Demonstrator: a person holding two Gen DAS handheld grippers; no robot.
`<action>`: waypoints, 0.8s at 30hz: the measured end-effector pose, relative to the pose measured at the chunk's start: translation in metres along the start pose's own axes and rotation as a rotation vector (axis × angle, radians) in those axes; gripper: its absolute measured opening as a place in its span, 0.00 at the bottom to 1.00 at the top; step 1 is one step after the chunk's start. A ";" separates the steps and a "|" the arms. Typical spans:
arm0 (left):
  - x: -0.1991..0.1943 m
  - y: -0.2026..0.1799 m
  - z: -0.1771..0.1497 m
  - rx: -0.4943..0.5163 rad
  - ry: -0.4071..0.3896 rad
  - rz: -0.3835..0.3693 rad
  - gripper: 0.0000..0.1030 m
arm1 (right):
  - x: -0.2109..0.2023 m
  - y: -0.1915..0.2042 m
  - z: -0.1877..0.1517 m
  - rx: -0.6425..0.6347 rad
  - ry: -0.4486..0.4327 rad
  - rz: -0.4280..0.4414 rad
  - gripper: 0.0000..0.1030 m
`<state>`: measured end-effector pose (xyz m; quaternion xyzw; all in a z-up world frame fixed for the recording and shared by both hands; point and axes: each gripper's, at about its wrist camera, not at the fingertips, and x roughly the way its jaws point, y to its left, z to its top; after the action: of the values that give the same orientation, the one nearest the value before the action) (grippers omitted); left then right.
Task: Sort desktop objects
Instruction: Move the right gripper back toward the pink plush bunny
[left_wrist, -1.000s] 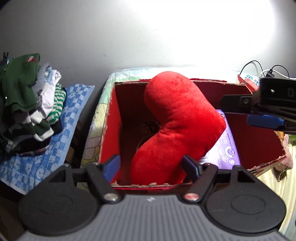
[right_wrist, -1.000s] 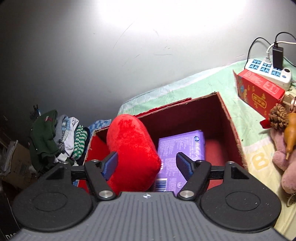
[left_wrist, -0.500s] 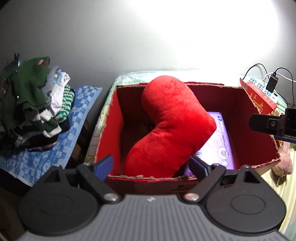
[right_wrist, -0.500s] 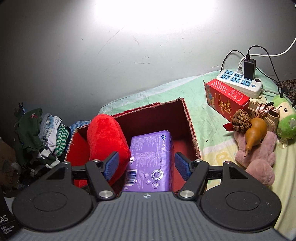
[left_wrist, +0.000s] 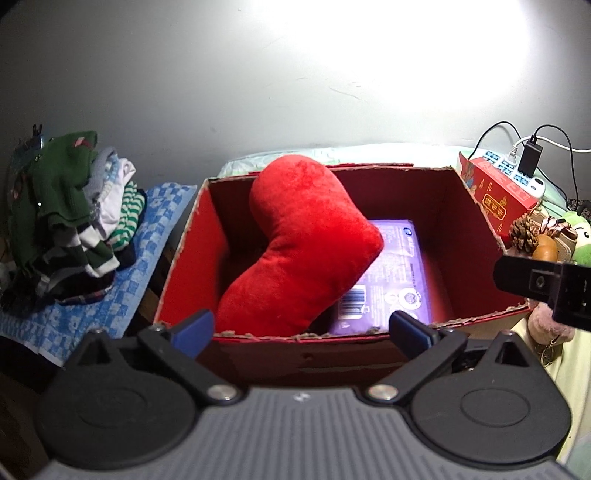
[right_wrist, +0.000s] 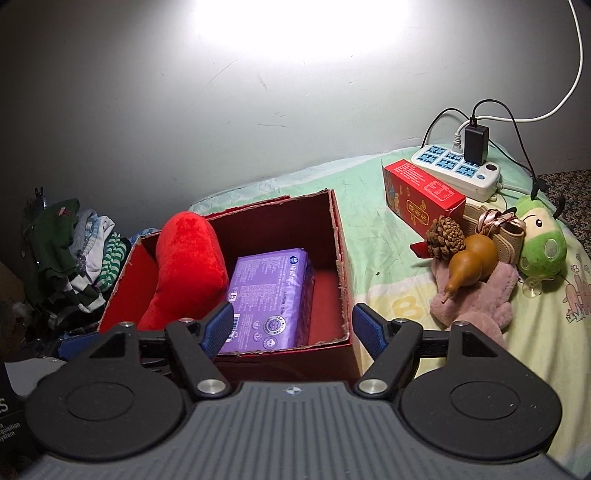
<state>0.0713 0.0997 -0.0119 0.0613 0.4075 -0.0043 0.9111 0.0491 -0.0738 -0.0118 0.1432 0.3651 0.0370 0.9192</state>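
A red cardboard box (left_wrist: 476, 236) (right_wrist: 341, 258) stands on the bed. Inside it a red heart cushion (left_wrist: 306, 243) (right_wrist: 184, 262) leans over a purple packet (left_wrist: 399, 280) (right_wrist: 273, 291). My left gripper (left_wrist: 301, 330) is open and empty, just in front of the box's near wall. My right gripper (right_wrist: 291, 328) is open and empty, above the box's near right corner. To the right on the bed lie a red carton (right_wrist: 421, 195), a pine cone (right_wrist: 445, 238), a gourd (right_wrist: 469, 266), a pink glove (right_wrist: 480, 299) and a green plush toy (right_wrist: 541, 243).
A white power strip (right_wrist: 458, 166) with a black charger and cables lies at the back right by the wall. A pile of folded clothes (left_wrist: 66, 210) sits on a blue checked cloth (left_wrist: 125, 280) left of the box. The right gripper's body (left_wrist: 546, 284) shows at the left view's right edge.
Both grippers have pulled back and up from the box, still open. The right gripper has swung right, bringing the loose objects on the bed into view. The cushion and packet have stayed in the box.
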 end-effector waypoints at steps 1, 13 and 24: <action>-0.001 -0.003 -0.001 -0.003 -0.002 0.000 1.00 | -0.002 -0.003 0.000 -0.002 0.000 -0.010 0.72; -0.012 -0.073 -0.008 0.034 0.000 -0.008 1.00 | -0.022 -0.065 -0.002 0.038 0.013 -0.072 0.72; -0.020 -0.154 -0.027 0.125 0.000 -0.137 1.00 | -0.043 -0.144 -0.002 0.106 0.032 -0.111 0.72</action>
<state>0.0284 -0.0508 -0.0315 0.0899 0.4094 -0.0921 0.9032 0.0110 -0.2182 -0.0268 0.1706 0.3884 -0.0309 0.9050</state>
